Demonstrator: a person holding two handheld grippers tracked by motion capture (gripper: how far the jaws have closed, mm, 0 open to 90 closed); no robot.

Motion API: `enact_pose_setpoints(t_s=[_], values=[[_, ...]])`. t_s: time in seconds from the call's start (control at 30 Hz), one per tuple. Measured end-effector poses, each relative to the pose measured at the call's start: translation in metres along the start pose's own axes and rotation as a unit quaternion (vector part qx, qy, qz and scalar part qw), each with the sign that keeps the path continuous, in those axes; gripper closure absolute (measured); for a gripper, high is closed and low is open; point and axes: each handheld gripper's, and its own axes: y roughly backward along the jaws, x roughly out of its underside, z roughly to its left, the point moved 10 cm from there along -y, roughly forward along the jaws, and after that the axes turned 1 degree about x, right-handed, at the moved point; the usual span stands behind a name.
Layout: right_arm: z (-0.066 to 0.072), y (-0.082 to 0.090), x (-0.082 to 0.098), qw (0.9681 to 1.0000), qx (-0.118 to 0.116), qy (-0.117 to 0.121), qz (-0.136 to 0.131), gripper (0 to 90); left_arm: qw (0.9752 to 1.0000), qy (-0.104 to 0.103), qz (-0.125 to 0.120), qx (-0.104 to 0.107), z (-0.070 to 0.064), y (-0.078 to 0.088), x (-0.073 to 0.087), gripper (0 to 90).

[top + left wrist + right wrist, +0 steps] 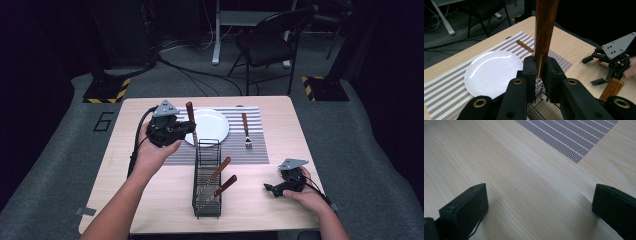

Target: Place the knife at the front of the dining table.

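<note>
My left gripper [187, 129] [540, 67] is shut on a knife with a wooden handle [190, 112] [545, 25]. It holds the knife upright, handle up, blade hanging down at the far end of a black wire rack [206, 200]. Two more wooden-handled pieces [220, 170] [227, 184] lean inside that rack. A white plate [212, 125] [491, 70] lies on a striped placemat [255, 150], just past the knife. A fork [245, 129] [524, 46] lies to the plate's right. My right gripper [270, 189] [540, 202] rests open on bare wood at the front right.
The wooden table [150, 200] ends close to the rack's near end. On the floor beyond the table stand a folding chair [270, 42] and loose cables. In the left gripper view, the right gripper [609, 65] sits to the right of a rack handle [611, 87].
</note>
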Motion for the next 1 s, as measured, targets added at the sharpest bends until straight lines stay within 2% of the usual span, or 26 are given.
enact_pose_setpoints(t_s=[0.23, 0.5, 0.83, 1.0], values=[[0.000, 0.000, 0.000, 1.0000, 0.000, 0.000, 0.000, 0.0, 0.9998, 0.010, -0.004, -0.015, 0.015, 0.007, 0.001, 80.4], [0.000, 0.000, 0.000, 1.0000, 0.000, 0.000, 0.000, 0.0, 0.9988, 0.036, 0.000, -0.032, 0.038, 0.006, 0.013, 80.4], [0.000, 0.000, 0.000, 1.0000, 0.000, 0.000, 0.000, 0.0, 0.9960, 0.070, 0.005, -0.056, 0.069, 0.003, 0.030, 80.4], [0.000, 0.000, 0.000, 1.0000, 0.000, 0.000, 0.000, 0.0, 0.9934, 0.087, 0.003, -0.074, 0.084, 0.002, 0.039, 80.5]])
